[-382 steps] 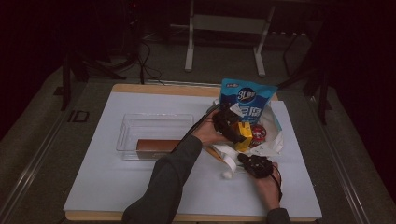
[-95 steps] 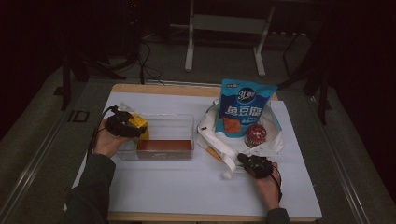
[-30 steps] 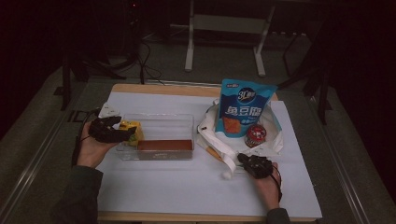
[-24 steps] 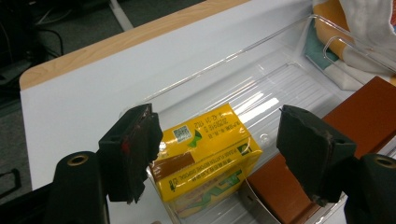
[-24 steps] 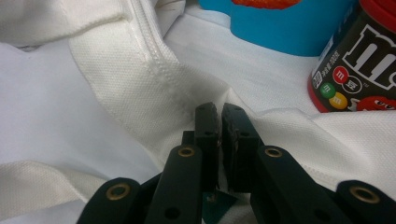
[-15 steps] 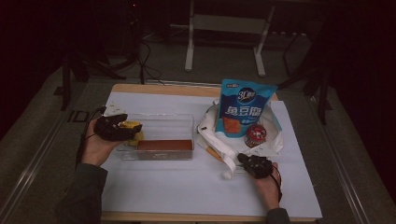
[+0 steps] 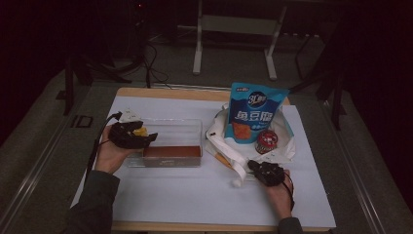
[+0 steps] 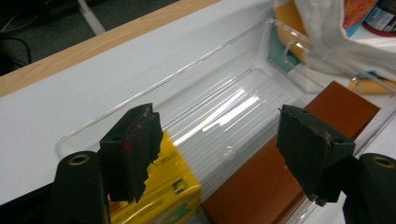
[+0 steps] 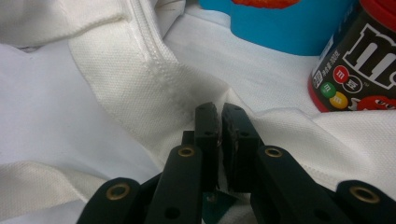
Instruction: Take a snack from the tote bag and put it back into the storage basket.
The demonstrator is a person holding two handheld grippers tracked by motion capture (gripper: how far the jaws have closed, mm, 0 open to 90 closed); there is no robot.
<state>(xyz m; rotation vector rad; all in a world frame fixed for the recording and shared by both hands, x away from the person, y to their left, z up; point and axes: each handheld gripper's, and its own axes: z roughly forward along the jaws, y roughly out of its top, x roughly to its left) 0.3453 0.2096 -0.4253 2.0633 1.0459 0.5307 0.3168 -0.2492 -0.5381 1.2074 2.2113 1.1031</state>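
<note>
A clear plastic bin (image 7: 170,122) (image 8: 140,100) holds a flat brown pack (image 7: 171,151) (image 8: 261,186) along its near side. A yellow box (image 7: 140,131) (image 8: 163,196) lies at the bin's left end. My left gripper (image 7: 146,139) (image 8: 224,154) hovers over that end, open. Its left jaw is just above the yellow box and its right jaw is far from it. My right gripper (image 7: 253,165) (image 9: 220,126) is shut on the edge of the white tote bag (image 7: 229,146) (image 9: 116,70).
A blue snack bag (image 7: 255,109) (image 9: 289,23) stands in the tote, with a red-lidded candy can (image 7: 266,141) (image 9: 359,74) beside it. The white mat (image 7: 195,195) covers the table, with a wooden edge (image 7: 170,92) at the back. Stand legs rise behind the table.
My left gripper carried the yellow box from the tote to the bin's left end and has edged slightly right over the last second. My right gripper has stayed on the tote.
</note>
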